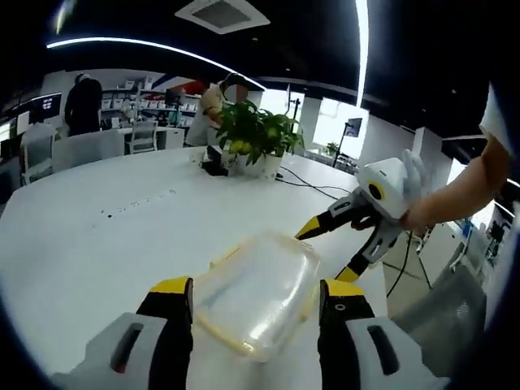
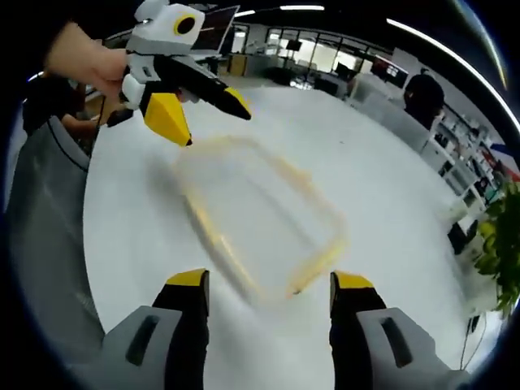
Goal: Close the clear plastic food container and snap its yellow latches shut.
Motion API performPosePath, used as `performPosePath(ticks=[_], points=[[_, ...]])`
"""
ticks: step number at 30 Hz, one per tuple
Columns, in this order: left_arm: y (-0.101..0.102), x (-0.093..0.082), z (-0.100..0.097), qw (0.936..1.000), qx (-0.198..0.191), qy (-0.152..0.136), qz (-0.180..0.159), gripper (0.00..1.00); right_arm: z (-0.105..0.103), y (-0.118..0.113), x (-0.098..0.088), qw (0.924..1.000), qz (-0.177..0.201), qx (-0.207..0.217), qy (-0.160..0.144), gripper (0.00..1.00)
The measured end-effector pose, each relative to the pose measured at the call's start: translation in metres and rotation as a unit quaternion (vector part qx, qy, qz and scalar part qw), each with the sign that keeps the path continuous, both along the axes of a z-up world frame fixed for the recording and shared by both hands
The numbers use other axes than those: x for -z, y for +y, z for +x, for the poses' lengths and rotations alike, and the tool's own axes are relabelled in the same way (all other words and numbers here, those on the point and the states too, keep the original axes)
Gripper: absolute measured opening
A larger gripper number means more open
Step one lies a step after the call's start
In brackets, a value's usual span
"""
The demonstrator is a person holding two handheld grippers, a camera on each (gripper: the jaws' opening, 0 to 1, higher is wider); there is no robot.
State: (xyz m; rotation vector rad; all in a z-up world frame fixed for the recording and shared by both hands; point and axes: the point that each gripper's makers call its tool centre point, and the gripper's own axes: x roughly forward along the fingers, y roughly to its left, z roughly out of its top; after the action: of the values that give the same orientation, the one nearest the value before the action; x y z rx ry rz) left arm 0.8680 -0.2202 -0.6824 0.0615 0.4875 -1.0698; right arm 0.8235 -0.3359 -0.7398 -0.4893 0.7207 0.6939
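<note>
One clear plastic food container [image 1: 258, 305] with yellow edging, lid on, lying flat on a white round tabletop [image 1: 97, 219]. Two grippers, each with yellow-tipped black jaws.

In the left gripper view: left gripper [image 1: 256, 294] spread wide, jaws rising at 7 and 5 o'clock, the container between and just beyond them, near but not clearly touching. Right gripper [image 1: 329, 250] entering from 3 o'clock, held by a hand [image 1: 422, 213], jaws apart and empty, tips pointing toward the container's far right corner, apart from it. At 12 o'clock, far across the tabletop, one potted plant [image 1: 256, 134] with yellow fruit; two people standing farther off in the office.

In the right gripper view: right gripper [image 2: 270, 280] wide open, holding nothing, the container [image 2: 260, 215] blurred, just ahead of the jaw tips. Left gripper [image 2: 213, 120] at 11 o'clock, jaws parted, hovering at the container's far corner.
</note>
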Motion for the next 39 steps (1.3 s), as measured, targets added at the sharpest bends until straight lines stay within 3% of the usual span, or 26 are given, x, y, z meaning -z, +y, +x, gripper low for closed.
performPosePath(ticks=[7,13,24,39], points=[[0.015,0.015,-0.010,0.9998,-0.013,-0.012,0.011,0.59,-0.002,0.002,0.011,0.9999,-0.008,-0.002,0.013,0.60],[0.016,0.024,-0.017,0.9995,-0.010,-0.023,0.018,0.65,0.000,0.003,0.018,0.9997,-0.013,-0.002,0.022,0.62],[0.016,0.051,-0.019,0.9985,-0.009,-0.028,0.047,0.64,0.003,-0.002,0.026,0.9994,-0.018,0.008,0.028,0.64],[0.017,0.057,-0.011,0.9975,-0.023,-0.037,0.056,0.49,0.008,0.004,0.026,0.9998,-0.018,0.005,0.011,0.53]])
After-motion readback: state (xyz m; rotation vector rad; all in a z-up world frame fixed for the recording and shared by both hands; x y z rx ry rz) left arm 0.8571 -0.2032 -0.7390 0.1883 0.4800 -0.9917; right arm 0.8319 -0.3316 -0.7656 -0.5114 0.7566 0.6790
